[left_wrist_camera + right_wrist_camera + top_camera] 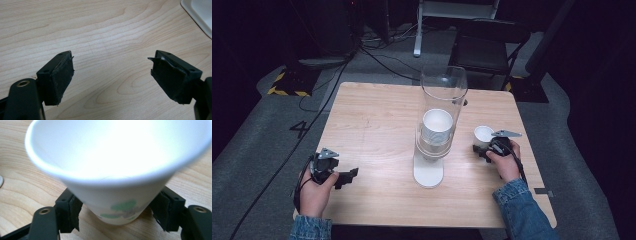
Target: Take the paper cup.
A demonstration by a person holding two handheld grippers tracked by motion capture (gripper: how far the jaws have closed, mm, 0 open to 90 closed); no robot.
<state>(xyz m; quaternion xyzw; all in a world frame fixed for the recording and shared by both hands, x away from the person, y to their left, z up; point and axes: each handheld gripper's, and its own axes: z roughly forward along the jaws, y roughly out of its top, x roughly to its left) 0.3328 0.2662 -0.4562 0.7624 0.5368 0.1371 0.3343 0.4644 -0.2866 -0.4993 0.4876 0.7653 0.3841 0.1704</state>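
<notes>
**One cup out of the dispenser, stack still waiting**

I am reading the work as pulling paper cups from the clear cup dispenser (439, 125) and setting them on the table (377, 120). One paper cup (483, 134) is standing upright on the wood to the right of the dispenser, near it but not touching, and my right gripper (484, 150) is sitting around its lower wall. In the right gripper view the cup (117, 170) is standing between the two jaws, with a pad right at each side; whether they are pressing or have just let go I cannot tell (the wall is not looking squeezed). So I am judging this cup as either just placed or about to be released.

My left gripper (346, 178) is resting at the near left of the table, well apart from the dispenser, with its jaws wide apart and nothing between them; a corner of the white base (200, 12) is showing beyond them.

What is left, as I am judging it: a stack of cups (437, 127) is still sitting inside the tube, so more pulls are probably waiting.
</notes>
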